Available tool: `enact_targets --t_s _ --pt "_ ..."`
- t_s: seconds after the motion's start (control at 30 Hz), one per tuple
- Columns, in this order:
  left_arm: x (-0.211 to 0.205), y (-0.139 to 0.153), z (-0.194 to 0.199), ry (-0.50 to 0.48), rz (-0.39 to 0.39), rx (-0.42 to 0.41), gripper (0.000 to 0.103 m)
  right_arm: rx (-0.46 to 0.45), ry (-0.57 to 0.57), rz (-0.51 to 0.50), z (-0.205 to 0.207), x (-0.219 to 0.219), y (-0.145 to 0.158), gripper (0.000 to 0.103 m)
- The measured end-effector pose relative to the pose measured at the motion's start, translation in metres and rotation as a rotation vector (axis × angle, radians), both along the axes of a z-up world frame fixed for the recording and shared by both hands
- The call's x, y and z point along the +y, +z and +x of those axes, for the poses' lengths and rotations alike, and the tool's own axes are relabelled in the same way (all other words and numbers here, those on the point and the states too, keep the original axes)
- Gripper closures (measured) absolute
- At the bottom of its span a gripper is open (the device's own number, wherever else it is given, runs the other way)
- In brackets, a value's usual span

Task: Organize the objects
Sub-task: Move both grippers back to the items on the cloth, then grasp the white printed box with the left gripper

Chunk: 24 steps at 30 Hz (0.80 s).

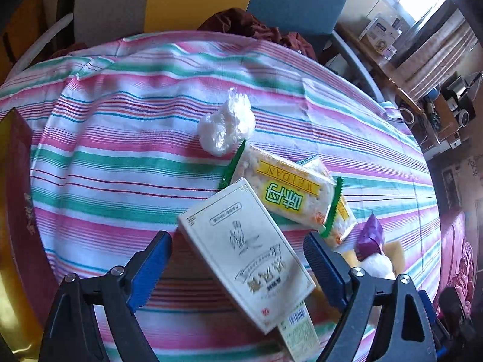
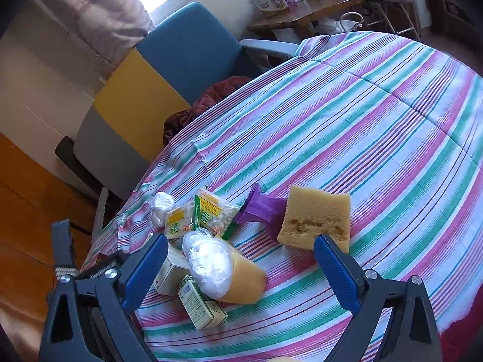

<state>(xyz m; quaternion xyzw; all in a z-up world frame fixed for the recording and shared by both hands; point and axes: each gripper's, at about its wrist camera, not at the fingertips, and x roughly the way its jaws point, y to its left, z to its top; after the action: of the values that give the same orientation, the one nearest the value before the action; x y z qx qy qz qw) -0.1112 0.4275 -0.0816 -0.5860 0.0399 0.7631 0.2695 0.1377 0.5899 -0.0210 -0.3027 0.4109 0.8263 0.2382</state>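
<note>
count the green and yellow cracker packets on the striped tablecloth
2. One green and yellow cracker packet leans on the white box; the second packet sits partly under the first, beside the purple plastic piece. More could be hidden beneath the pile.

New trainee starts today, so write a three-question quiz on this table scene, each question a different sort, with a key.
1. True or false: the left gripper is clamped shut on the white box.
2. Multiple choice: in the right wrist view, the purple plastic piece lies beside which thing? A) yellow sponge B) blue chair C) green carton
3. Fill in: the tablecloth is patterned with ____.

Key: 1 false, its jaws stand wide open with the box lying between them. 2 A. 3 stripes.
</note>
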Motion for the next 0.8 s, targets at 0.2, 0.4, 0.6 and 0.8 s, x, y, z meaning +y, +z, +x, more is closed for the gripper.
enact_targets --t_s 0.2,0.4,0.6,0.8 --pt "-0.011 -0.006 0.005 -0.025 0.054 -0.008 0.031 -0.028 0.061 0.085 -0.012 -0.011 0.005 0.005" --pt "-0.019 0.008 0.032 -0.182 0.020 0.131 0.048 -0.073 0.107 0.161 -0.022 -0.023 0.007 0.009" --pt "-0.025 0.009 0.050 -0.261 0.011 0.191 0.049 -0.115 0.102 0.224 -0.024 -0.024 0.008 0.031" --pt "-0.032 0.009 0.055 -0.264 0.027 0.198 0.048 -0.118 0.106 0.228 -0.024 -0.024 0.008 0.032"
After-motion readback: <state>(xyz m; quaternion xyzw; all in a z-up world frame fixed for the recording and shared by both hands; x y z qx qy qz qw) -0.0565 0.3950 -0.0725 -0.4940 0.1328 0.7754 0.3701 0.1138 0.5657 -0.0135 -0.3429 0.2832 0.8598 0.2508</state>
